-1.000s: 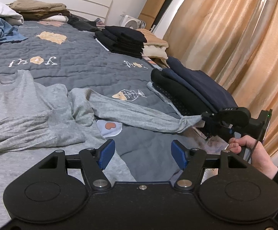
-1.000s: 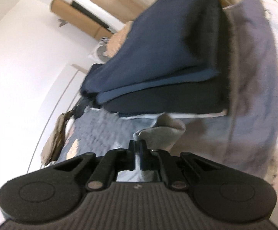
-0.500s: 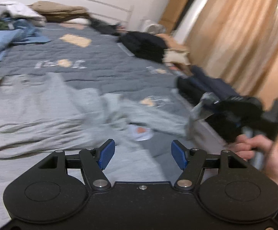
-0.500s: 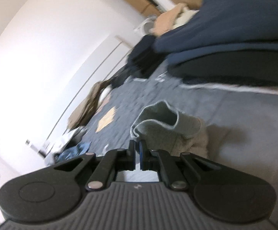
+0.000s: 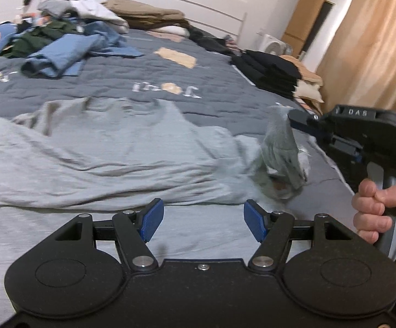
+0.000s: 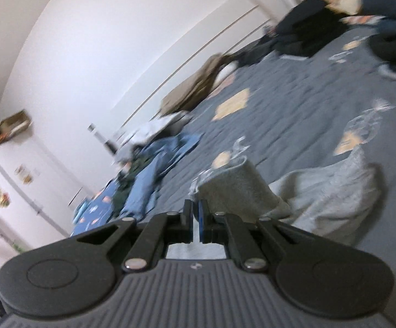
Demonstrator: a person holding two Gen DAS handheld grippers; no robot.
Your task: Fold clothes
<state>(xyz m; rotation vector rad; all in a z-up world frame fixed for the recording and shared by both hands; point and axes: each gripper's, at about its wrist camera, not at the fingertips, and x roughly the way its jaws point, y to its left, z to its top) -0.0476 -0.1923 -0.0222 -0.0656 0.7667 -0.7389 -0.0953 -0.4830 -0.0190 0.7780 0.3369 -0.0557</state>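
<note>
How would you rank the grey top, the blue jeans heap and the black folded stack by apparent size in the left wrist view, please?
1. Grey top, nearest the camera.
2. Blue jeans heap.
3. Black folded stack, though it lies farther away, so this is unsure.

The left tongs (image 5: 203,220) point forward and somewhat downward, their blue pads (image 5: 151,220) standing well apart with nothing between them. The right tongs (image 6: 196,213) are clamped nearly together, rolled to one side. The person's right hand (image 5: 380,209) wraps its fingers around the grey handle beneath them.
</note>
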